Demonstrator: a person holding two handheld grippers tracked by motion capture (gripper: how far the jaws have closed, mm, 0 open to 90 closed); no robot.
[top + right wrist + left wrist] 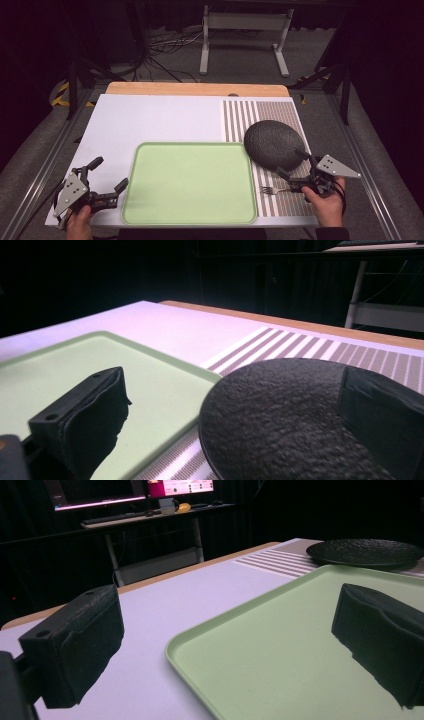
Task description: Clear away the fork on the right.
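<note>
A pale green tray [190,182] lies at the table's near middle. To its right a black textured plate [274,144] rests on a striped mat [280,112], overlapping the tray's far right corner. A small fork [272,190] lies on the mat in front of the plate. My left gripper [107,174] stands open at the tray's left edge, and in its own view my left gripper [227,645] straddles the tray [300,645] rim. My right gripper [292,164] is open around the plate's near right rim. In its own view my right gripper [235,425] has the plate [280,410] between its jaws.
The white table top [160,117] has bare room behind and left of the tray, with a wooden strip [197,89] along its far edge. A metal stand [245,37] and cables [160,47] sit on the floor beyond. A lit monitor [180,486] stands on a distant desk.
</note>
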